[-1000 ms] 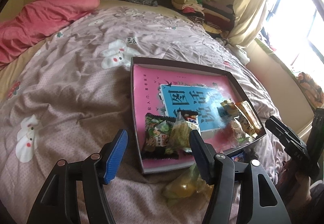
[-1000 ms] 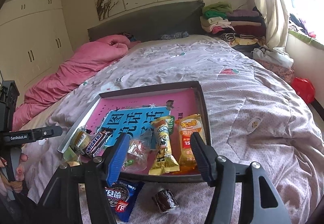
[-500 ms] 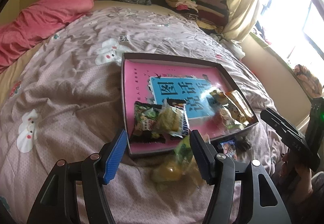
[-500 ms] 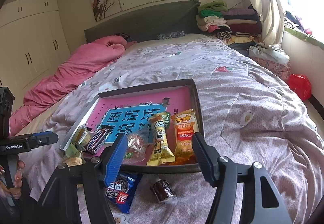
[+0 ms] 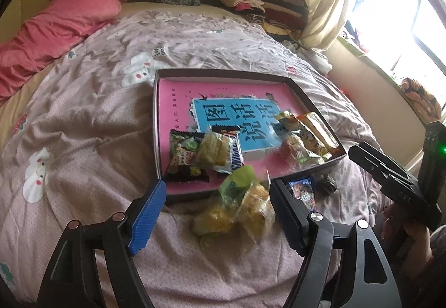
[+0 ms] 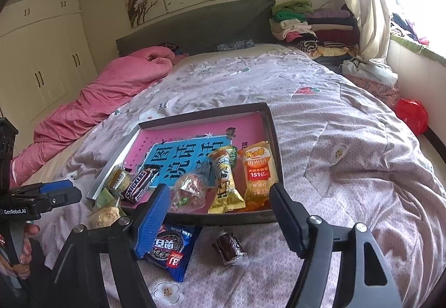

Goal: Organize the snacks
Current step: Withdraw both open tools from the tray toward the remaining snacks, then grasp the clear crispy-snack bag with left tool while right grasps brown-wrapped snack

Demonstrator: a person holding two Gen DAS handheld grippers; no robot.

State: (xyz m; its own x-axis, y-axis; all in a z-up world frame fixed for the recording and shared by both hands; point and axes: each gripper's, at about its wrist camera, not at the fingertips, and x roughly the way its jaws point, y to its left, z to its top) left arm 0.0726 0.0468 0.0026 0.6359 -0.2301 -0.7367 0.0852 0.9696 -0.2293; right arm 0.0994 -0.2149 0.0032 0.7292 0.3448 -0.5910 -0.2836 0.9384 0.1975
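Gathering loose snacks: both the left gripper [image 5: 217, 203] and the right gripper [image 6: 218, 206] have just been opening, empty; next, close on the yellow cake packet [image 5: 237, 210] and lift it into the tray [image 5: 223, 74].

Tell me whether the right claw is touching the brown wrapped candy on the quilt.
Apart. The right wrist view shows the open right claw with the candy lying on bare quilt between and below its fingers, clear of both.

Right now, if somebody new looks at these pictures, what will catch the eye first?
Most likely the shallow dark-rimmed tray with its bright pink and blue base, lying on the quilt and holding a Snickers bar and an orange packet. Next come the snacks outside its near edge: a blue cookie packet, a small brown wrapped sweet and clear-wrapped yellow cakes.
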